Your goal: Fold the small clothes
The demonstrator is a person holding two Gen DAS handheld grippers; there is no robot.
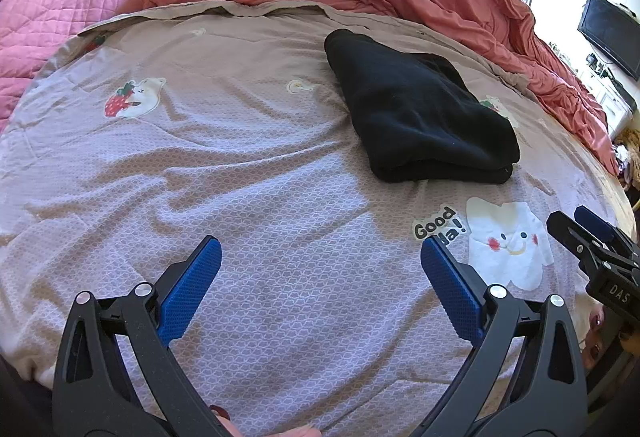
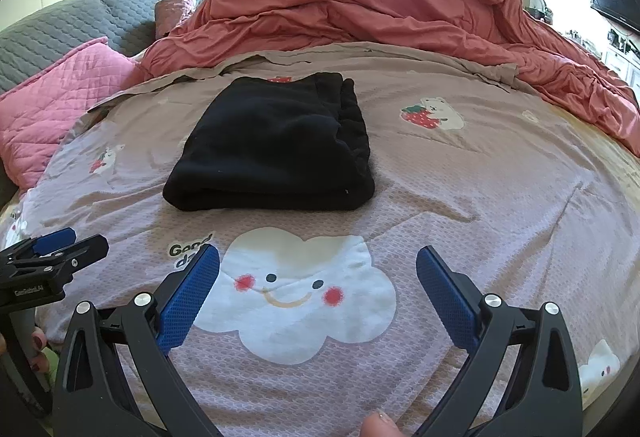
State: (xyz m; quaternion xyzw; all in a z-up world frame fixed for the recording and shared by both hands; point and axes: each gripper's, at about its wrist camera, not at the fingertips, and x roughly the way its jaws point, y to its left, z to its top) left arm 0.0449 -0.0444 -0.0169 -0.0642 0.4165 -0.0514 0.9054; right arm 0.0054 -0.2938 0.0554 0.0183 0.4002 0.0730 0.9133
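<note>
Right wrist view: the folded black garment [image 2: 272, 145] is being seen at 12 o'clock, lying flat on the bed [image 2: 500, 197], long side across. Both the right hand-held gripper [image 2: 318, 293] and the left hand-held gripper [image 1: 320, 285] are being held wide, empty. The right one looks nearer. A red quilt [image 2: 380, 5] is piled behind.

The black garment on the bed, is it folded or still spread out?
Folded. The black garment lies as a compact block on the bedspread, with stacked layers showing along its near edge and right side. Neither hand-held gripper touches it.
</note>
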